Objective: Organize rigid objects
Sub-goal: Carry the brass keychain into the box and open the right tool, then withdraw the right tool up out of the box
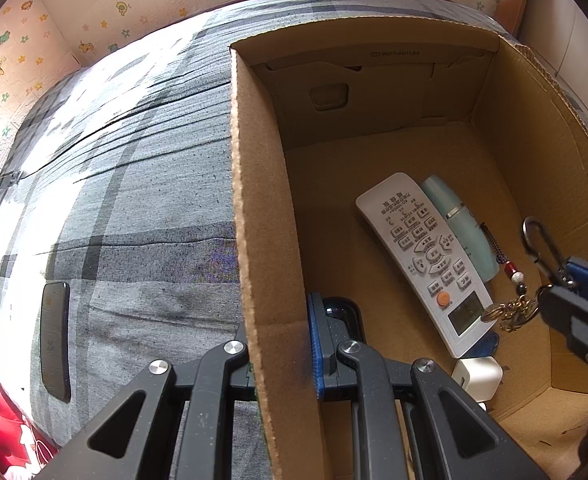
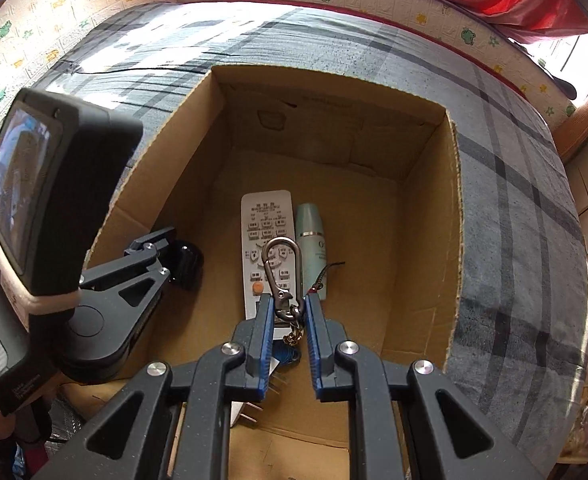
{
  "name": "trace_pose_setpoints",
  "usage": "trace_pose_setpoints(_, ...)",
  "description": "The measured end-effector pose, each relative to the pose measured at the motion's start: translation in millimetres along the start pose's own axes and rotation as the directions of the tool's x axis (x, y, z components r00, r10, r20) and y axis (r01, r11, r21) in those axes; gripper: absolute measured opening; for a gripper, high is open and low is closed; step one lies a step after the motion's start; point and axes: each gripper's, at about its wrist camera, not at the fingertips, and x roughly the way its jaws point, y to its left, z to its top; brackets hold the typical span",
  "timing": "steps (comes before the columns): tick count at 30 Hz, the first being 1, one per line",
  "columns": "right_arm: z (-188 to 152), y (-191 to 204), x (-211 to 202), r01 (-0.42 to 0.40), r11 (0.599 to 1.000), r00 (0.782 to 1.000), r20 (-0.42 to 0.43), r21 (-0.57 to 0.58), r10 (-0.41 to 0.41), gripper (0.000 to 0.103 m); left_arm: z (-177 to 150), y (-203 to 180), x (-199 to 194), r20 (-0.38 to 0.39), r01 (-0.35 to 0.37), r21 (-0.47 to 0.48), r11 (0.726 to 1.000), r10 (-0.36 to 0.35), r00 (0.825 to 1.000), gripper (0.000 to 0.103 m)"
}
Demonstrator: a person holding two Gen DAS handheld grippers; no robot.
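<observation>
1. The open brown cardboard box (image 2: 426, 216) sits on a grey plaid bedcover (image 1: 141, 208).
2. The right gripper (image 2: 287, 308) points steeply down into the box, its blue-padded fingers (image 2: 263, 336) closed on a metal carabiner keychain (image 2: 281, 276) with beads and a brass chain.
3. The left gripper (image 1: 281, 344) tilts down, its narrow fingers pinching the box's left wall.
4. On the box floor lie a white remote control (image 1: 426, 256), a pale green bottle (image 1: 462, 224) touching it, and a white plug adapter (image 1: 476, 376).

Both wrist cameras look steeply down, close above the cardboard box (image 1: 261, 208): the left view straddles its left wall, the right view faces straight in. Both share the remote (image 2: 267, 240) on the box floor.
</observation>
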Motion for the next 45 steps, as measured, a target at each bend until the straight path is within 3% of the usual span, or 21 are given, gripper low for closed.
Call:
trace_pose_setpoints(15, -8, 10, 31, -0.005, 1.0, 0.998, -0.066, 0.003, 0.005, 0.015, 0, 1, 1, -0.001, 0.003, -0.001, 1.0, -0.003, 1.0, 0.016)
trace_pose_setpoints(28, -7, -6, 37, -0.023, 0.999, 0.998, -0.06, 0.042, 0.026, 0.016, 0, 2, 1, -0.003, 0.006, -0.002, 1.0, -0.006, 1.0, 0.016)
trace_pose_setpoints(29, -7, -7, 37, -0.023, 0.999, 0.998, -0.058, 0.044, 0.026, 0.017, 0, 3, 2, -0.003, 0.006, -0.002, 1.0, -0.006, 1.0, 0.016)
trace_pose_setpoints(33, -5, -11, 27, -0.017, 0.999, 0.999, -0.028, 0.051, 0.019, 0.039, 1, 3, 1, -0.003, 0.007, -0.001, 1.0, -0.007, 1.0, 0.016)
trace_pose_setpoints(43, -2, -20, -11, 0.024, 0.998, 0.997, 0.074, 0.057, -0.028, 0.042, 0, 3, 1, -0.004, 0.004, 0.001, 1.0, -0.004, 1.0, 0.016)
trace_pose_setpoints(45, -1, -20, -19, 0.041, 0.997, 0.995, 0.093, 0.063, -0.046, 0.047, 0, 2, 1, -0.004, 0.003, 0.002, 1.0, -0.003, 1.0, 0.016)
